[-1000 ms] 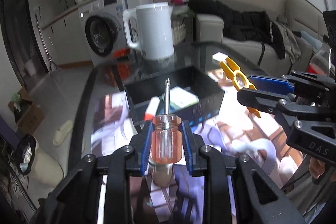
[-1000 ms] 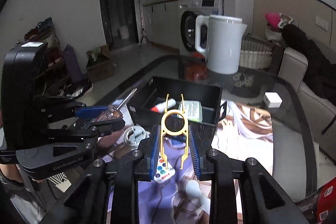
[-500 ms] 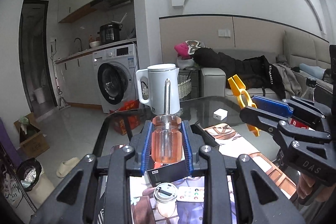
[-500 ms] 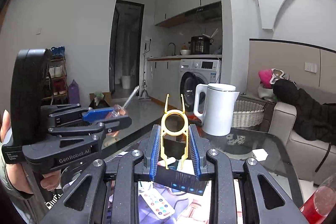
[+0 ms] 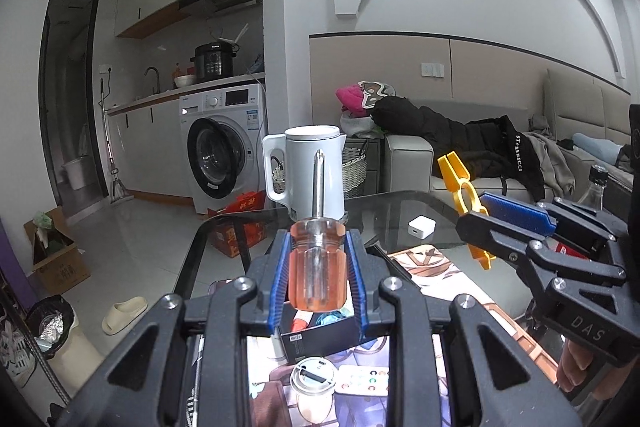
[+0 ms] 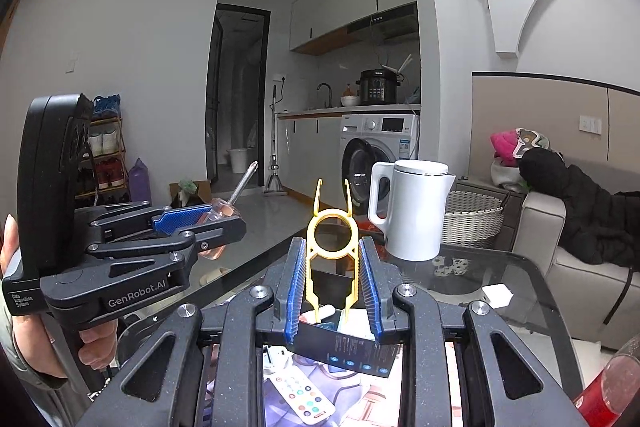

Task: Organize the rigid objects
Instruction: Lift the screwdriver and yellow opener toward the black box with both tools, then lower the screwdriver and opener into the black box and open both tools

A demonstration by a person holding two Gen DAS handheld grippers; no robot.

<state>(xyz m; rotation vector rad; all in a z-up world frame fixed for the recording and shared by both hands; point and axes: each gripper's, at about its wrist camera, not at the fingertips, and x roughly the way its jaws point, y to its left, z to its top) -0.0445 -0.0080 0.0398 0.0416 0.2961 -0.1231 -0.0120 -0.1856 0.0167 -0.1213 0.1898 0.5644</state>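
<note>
Both jaws clamp tight: left gripper (image 5: 318, 281) on an orange-handled screwdriver (image 5: 317, 267), right gripper (image 6: 332, 281) on a yellow plastic keycap puller (image 6: 331, 247), both aloft above the black box (image 6: 352, 351) near the glass table's (image 5: 384, 211) curved edge.

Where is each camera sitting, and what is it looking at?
Left wrist: rides the left gripper, looking past its screwdriver at the kettle; the right gripper shows.
Right wrist: rides the right gripper, looking past its yellow tool; the left gripper and a hand show.
Shared: kettle, black box.
</note>
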